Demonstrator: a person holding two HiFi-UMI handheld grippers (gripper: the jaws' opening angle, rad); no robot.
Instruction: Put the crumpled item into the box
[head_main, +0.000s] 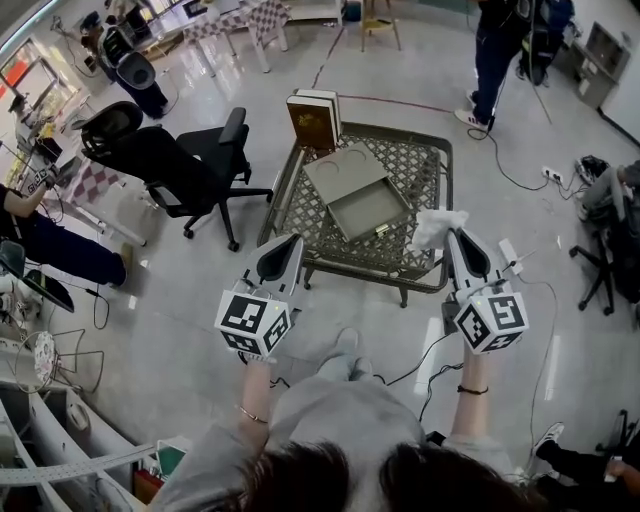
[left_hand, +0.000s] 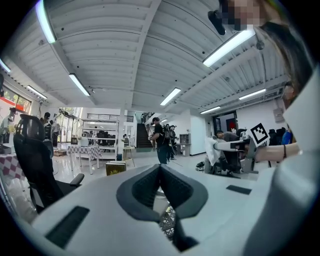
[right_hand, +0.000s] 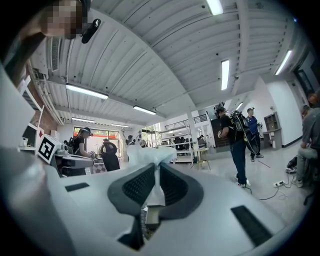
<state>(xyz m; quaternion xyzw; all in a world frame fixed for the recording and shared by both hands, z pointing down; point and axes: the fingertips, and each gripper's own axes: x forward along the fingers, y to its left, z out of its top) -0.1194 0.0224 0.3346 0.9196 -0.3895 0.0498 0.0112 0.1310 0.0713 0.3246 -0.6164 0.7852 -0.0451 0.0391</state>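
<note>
A crumpled white paper (head_main: 437, 226) sticks out past the tips of my right gripper (head_main: 455, 238), which is shut on it; in the right gripper view the white paper (right_hand: 150, 156) is pinched between the closed jaws. It hangs over the near right corner of the lattice table (head_main: 420, 170). The open grey box (head_main: 366, 206) lies on that table, its lid (head_main: 343, 170) folded back behind it. My left gripper (head_main: 290, 244) is shut with nothing in it, held near the table's front left edge; the left gripper (left_hand: 160, 167) shows its jaws touching.
A brown book-like box (head_main: 314, 118) stands at the table's far left corner. A black office chair (head_main: 170, 160) is to the left. A person (head_main: 497, 50) stands beyond the table, cables (head_main: 520, 180) run on the floor at right.
</note>
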